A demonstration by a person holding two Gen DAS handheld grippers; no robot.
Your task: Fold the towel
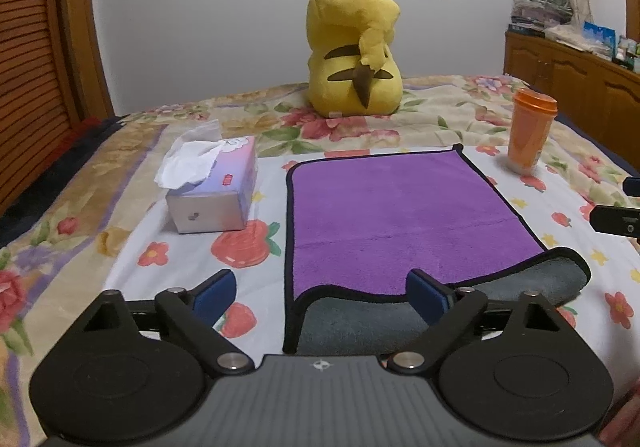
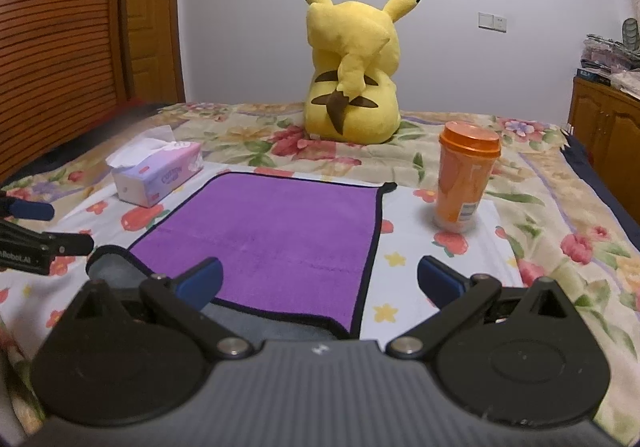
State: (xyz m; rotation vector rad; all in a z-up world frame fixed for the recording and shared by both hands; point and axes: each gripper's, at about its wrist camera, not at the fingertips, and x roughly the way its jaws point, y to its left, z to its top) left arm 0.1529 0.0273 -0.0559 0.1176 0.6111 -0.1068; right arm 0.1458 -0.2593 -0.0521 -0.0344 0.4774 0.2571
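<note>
A purple towel (image 1: 392,215) with black trim lies flat on the bed; its near edge is turned over and shows the grey underside (image 1: 360,323). It also shows in the right wrist view (image 2: 272,235). My left gripper (image 1: 320,293) is open and empty, its blue pads straddling the towel's near left corner. My right gripper (image 2: 318,279) is open and empty over the towel's near right corner. Each gripper shows at the edge of the other's view: the right one (image 1: 624,221), the left one (image 2: 32,243).
A tissue box (image 1: 212,187) stands left of the towel and an orange lidded cup (image 1: 530,131) right of it. A yellow plush toy (image 1: 354,43) sits at the back of the flowered bedspread (image 1: 120,247). A wooden cabinet (image 1: 580,83) stands at the far right.
</note>
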